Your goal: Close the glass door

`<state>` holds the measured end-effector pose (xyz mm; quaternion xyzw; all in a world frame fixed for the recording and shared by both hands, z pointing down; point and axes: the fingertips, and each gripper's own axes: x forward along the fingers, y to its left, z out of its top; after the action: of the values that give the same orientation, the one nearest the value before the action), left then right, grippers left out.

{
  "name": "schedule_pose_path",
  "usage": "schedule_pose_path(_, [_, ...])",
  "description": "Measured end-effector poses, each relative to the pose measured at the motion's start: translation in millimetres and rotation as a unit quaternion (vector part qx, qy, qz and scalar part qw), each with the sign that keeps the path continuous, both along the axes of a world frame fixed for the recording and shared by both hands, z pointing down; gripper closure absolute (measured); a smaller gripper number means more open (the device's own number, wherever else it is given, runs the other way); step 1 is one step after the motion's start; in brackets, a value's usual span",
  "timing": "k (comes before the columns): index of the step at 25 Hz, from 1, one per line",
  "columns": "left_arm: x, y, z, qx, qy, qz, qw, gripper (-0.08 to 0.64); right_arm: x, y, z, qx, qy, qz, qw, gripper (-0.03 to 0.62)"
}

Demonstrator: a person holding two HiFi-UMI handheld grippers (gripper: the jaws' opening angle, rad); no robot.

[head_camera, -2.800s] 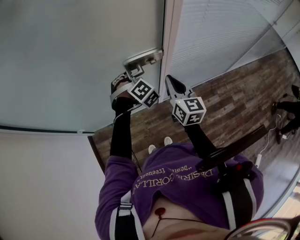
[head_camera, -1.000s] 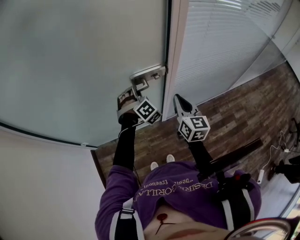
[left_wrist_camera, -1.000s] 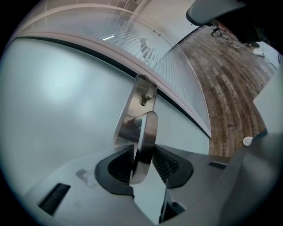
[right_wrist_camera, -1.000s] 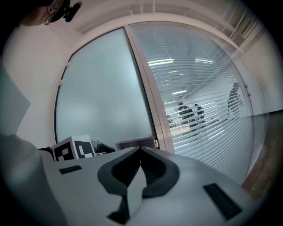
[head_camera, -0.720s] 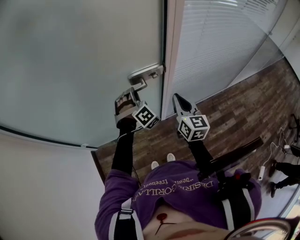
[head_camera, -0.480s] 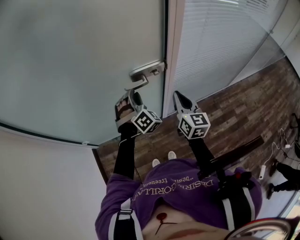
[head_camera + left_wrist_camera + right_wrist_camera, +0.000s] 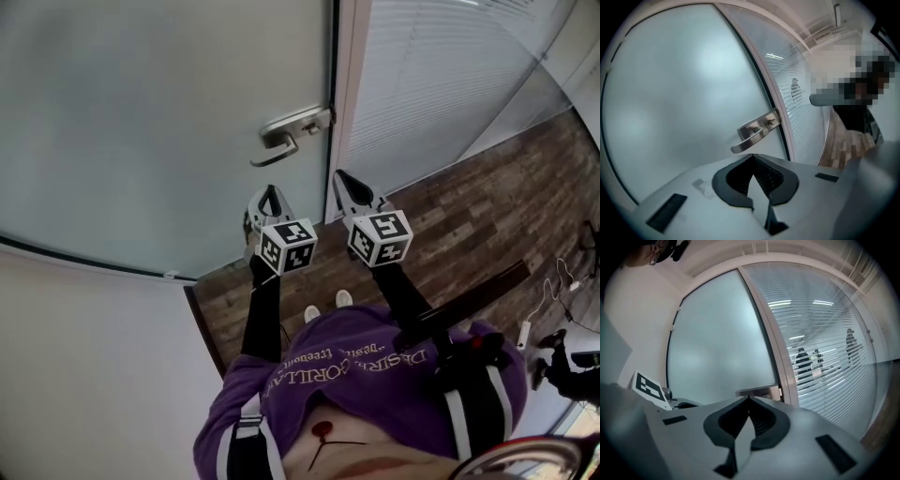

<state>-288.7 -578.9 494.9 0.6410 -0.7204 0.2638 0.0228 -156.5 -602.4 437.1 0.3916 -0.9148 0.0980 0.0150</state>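
Left claw [image 7: 270, 195]: jaws closed together, nothing between them, pointing at the frosted glass door [image 7: 159, 112]; lever handle [image 7: 286, 136] ahead of its tip, apart from it. Right claw [image 7: 342, 180]: jaws closed, empty, just beside the left one, facing the white door frame [image 7: 349, 84]. Door edge lies along that frame. Slatted window [image 7: 441, 75] beyond the right claw.

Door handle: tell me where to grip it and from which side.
Grip the door handle on its lever's straight middle, short of the curled free end. Come head-on at the glass door, one jaw above, one below: the lever stands off the pane.
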Motion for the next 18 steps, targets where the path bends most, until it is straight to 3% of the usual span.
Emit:
schedule_pose_path(2, [4.5, 8.9, -4.2, 0.03, 0.085, -0.001, 0.996, 0.558, -3.7, 2.8, -2.6, 0.002, -0.001, -0.003, 1.0, 0.595])
schedule_pose_path(4, [8.9, 17.6, -7.4, 0.065, 0.19, -0.002, 0.9796, 0.558, -7.2, 6.0, -4.5, 0.004, -0.001, -0.007, 1.0, 0.595])
schedule_pose_path(6, [7.2, 26.3, -7.0, 0.092, 0.262, -0.017, 0.9604, 0.558, -9.1, 8.9, -5.6, 0.005, 0.0, -0.009, 1.0, 0.595])
schedule_pose_path(8, [0.6, 33.8, -6.8, 0.11, 0.28, -0.041, 0.9528, 0.558, -9.5, 10.5, -7.0, 0.007, 0.001, -0.008, 1.0, 0.595])
schedule_pose_path(18, [-8.4, 42.4, -2.6, 0.11, 0.266, -0.058, 0.9561, 0.558, -10.2, 16.2, -10.1, 0.017, 0.013, -0.008, 1.0, 0.595])
